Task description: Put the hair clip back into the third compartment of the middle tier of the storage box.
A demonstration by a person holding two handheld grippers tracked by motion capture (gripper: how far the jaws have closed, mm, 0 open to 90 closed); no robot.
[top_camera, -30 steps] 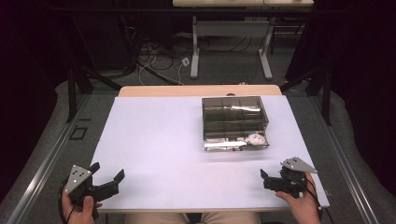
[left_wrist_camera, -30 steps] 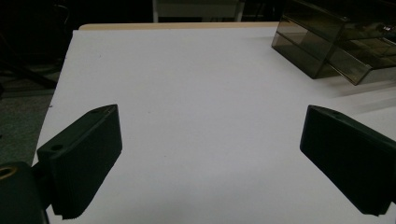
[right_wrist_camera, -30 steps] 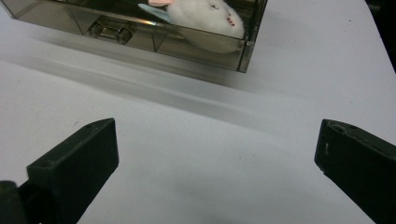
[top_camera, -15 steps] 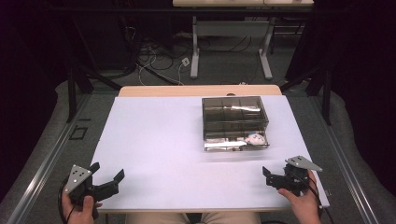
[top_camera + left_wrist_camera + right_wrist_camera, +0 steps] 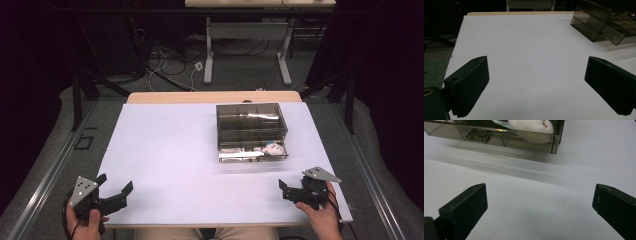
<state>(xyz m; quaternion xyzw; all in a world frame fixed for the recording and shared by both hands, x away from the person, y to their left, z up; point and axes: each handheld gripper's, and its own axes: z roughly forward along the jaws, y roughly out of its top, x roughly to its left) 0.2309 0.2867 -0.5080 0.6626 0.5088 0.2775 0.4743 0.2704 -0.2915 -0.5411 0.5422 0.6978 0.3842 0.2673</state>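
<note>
Meanwhile right hand-held gripper [image 5: 292,191] drifted slightly toward table edge; both wide open, empty; left hand-held gripper [image 5: 116,189] unmoved.

A white table top [image 5: 165,150] with a strip of pale wood [image 5: 210,97] along its far edge is set on a grey carpeted floor [image 5: 45,165]. Metal rails [image 5: 40,187] are laid along the floor on both sides of the table. Beyond the table, the white legs of a second desk [image 5: 209,55] are seen, with loose cables [image 5: 170,65] tangled on the floor beside them. The room behind and to both sides is closed off by dark curtains [image 5: 385,60]. The table is evenly lit from above.
</note>
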